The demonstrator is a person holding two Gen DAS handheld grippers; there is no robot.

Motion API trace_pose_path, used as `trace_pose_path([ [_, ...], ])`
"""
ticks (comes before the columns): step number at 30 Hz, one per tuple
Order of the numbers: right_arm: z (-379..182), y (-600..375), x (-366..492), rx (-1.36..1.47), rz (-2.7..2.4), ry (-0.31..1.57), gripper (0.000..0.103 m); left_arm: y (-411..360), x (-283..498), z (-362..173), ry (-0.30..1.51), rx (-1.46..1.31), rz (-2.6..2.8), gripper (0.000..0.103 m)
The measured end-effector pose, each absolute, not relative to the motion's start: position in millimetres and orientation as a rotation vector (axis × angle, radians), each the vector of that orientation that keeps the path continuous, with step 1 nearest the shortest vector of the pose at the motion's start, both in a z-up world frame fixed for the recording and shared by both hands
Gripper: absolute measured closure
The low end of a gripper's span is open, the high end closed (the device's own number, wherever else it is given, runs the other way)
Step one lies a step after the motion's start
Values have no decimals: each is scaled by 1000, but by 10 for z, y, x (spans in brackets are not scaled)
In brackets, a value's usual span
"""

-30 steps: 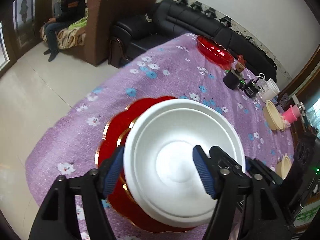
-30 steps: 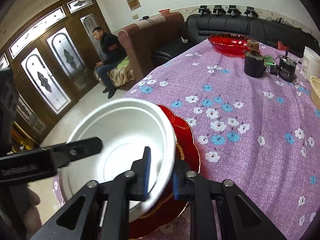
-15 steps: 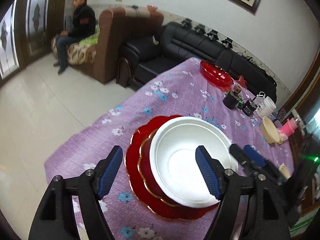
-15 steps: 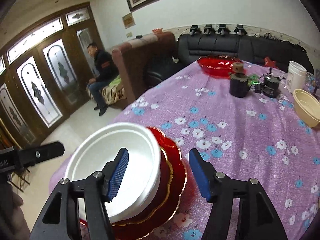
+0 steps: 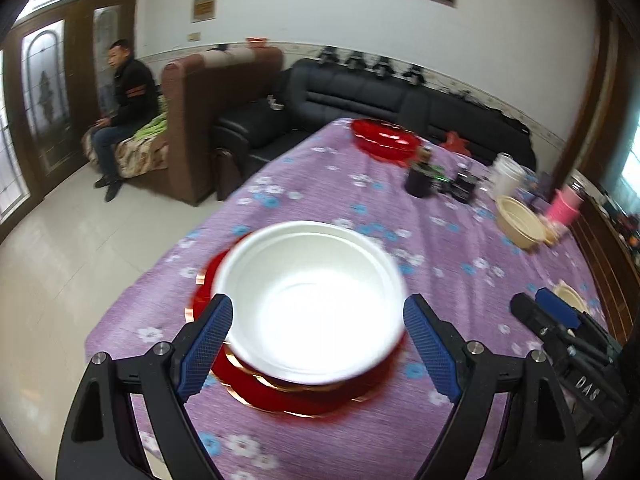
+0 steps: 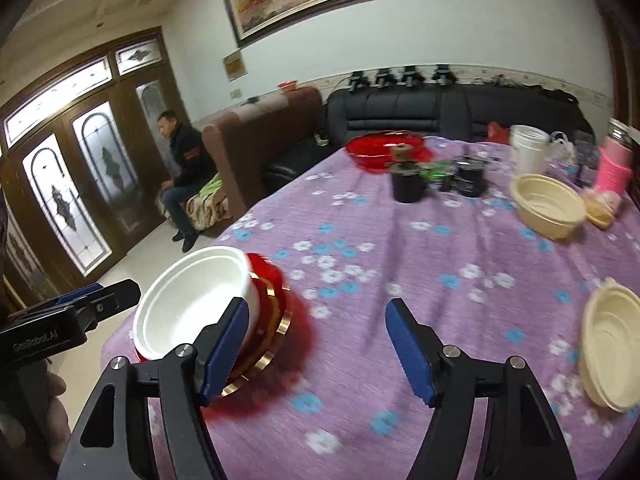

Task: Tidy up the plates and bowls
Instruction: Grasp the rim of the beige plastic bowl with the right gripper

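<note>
A white bowl (image 5: 312,300) (image 6: 196,300) sits on stacked red gold-rimmed plates (image 5: 280,392) (image 6: 272,312) near the table's near-left corner. My left gripper (image 5: 316,352) hovers just short of the bowl, its jaws still opening, the pads clear of the rim. My right gripper (image 6: 316,352) is to the right of the stack over bare cloth, jaws also opening, nothing between them. Each gripper shows in the other's view: the right gripper (image 5: 556,320) at the right edge, the left gripper (image 6: 80,304) at the left edge.
The table wears a purple flowered cloth (image 6: 400,248). Two beige bowls (image 6: 548,210) (image 6: 612,344) lie to the right, a red dish (image 6: 384,148) at the far end, with a black cup (image 6: 406,184), a white tub (image 6: 528,148) and a pink cup (image 6: 614,168). A person (image 5: 124,112) sits by the sofas.
Both grippers let go of the white bowl, opened wide and drew back and up. The bowl stays on the red plates. The right gripper swung right, off the stack.
</note>
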State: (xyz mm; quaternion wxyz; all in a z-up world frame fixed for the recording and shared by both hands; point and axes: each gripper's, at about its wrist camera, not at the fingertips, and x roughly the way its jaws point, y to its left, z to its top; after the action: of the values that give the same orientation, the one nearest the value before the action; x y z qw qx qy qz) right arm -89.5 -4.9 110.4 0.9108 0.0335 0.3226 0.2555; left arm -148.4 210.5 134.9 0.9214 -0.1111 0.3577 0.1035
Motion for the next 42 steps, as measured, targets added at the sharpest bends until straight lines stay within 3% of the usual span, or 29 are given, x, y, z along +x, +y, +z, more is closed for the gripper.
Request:
trace_pose_path([
  [8,1124,-1634,-959,156,173,649,28,1433,-1427,1329,736,-137,16,16],
  [15,819,-2821,-805,287,-88,772,28,940,-1227,1133,815,-111,-102,16],
  [17,731,-2955,-717,319,-92,794,34,844,-1196,1081,839,-114,-121,16],
  [19,654,-2973,-589,324,-78,814,46,768,-1172,1036,856,-100,-124,16],
  [23,481,-2882,-338,319,-31,855,50,708,-1128,1019,872,-98,-128,16],
  [25,395,-2792,-250,318,-6,877,60,672,-1070,1014,879,-101,-131,16],
  [27,336,-2679,-187,324,56,897,81,649,-1008,1005,885,-95,-129,16],
  [42,251,-1567,-150,216,395,932,83,362,-116,472,1034,-151,-107,17],
])
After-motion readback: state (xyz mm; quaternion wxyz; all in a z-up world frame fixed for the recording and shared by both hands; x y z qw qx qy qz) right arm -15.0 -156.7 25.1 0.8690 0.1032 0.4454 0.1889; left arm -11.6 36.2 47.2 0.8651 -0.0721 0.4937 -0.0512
